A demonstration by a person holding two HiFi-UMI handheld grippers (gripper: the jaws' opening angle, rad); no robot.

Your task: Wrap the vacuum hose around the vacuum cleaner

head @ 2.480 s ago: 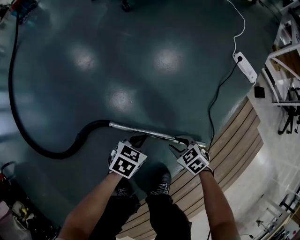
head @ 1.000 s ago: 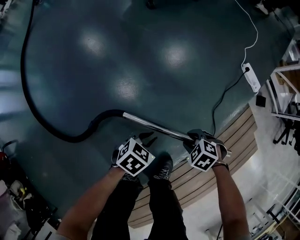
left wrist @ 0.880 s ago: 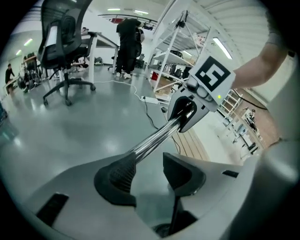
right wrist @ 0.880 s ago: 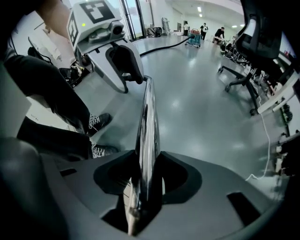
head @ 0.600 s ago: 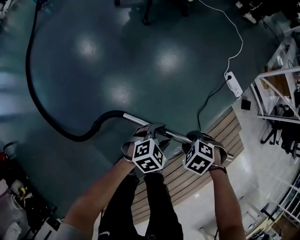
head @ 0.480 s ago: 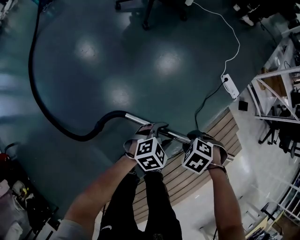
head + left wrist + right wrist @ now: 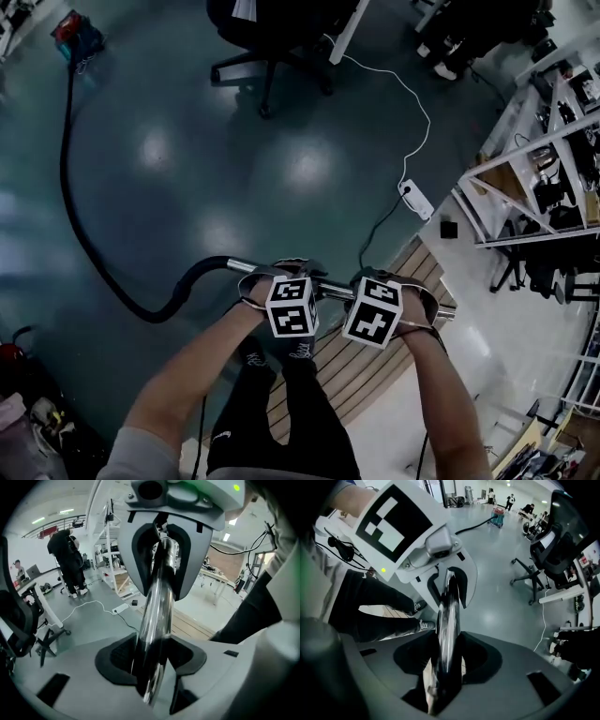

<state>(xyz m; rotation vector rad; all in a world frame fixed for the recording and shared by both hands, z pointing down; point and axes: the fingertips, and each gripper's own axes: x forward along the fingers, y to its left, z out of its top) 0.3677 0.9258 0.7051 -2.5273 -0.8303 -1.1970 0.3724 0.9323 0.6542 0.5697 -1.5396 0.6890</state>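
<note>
At head view's right edge, metal shelving racks [image 7: 539, 169] hold small clutter, too small to name.

Vacuum cleaner [image 7: 77, 36]: small red-and-teal body on dark green floor [image 7: 281, 159], far top left, well apart from the person. The right gripper view shows it in the distance too [image 7: 498, 516]. Black hose [image 7: 80, 234] leaves it, runs down the left side, curves across the floor and rises into a metal wand [image 7: 330, 292]. None of the hose is round the cleaner. The wand is straight, shiny chrome, held off the floor roughly level across the person's front, its free end over a wooden step [image 7: 375, 384].

Left gripper [image 7: 284, 276] [image 7: 150, 660]: jaws have just been closing with the wand between them, pads against the tube on both sides. Right gripper [image 7: 375, 279] [image 7: 443, 663]: pinching the same wand, nearer the free end. The two grippers are just beside each other.

Office chair [image 7: 272, 37] at top centre. White cable [image 7: 412, 103] runs to a power strip [image 7: 417, 200] on the floor near the step.
</note>
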